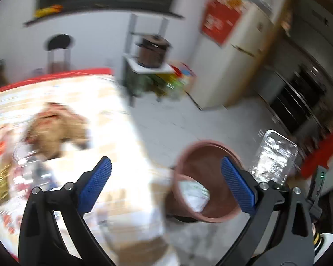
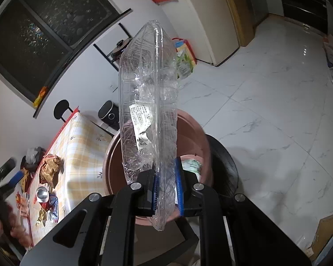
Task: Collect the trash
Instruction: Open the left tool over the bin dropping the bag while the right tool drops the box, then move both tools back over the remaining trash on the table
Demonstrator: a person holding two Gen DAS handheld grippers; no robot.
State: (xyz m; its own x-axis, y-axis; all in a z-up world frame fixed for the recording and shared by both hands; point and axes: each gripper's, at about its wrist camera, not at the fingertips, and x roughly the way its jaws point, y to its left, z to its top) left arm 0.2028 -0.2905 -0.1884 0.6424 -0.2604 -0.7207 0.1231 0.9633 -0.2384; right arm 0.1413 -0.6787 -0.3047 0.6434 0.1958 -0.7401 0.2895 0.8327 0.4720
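The right gripper (image 2: 166,184) is pinching a clear plastic tray (image 2: 147,102) on edge, its white label facing left, right above the pink basin (image 2: 113,155) that sits on a dark stool (image 2: 224,161). A white crumpled wrapper (image 1: 194,194) already lies in the basin. The left gripper (image 1: 165,187) is spread wide with nothing between its blue pads. On the checked table (image 2: 82,137) at the left: a brown paper bag (image 2: 50,168), a can (image 2: 42,194) and wrappers
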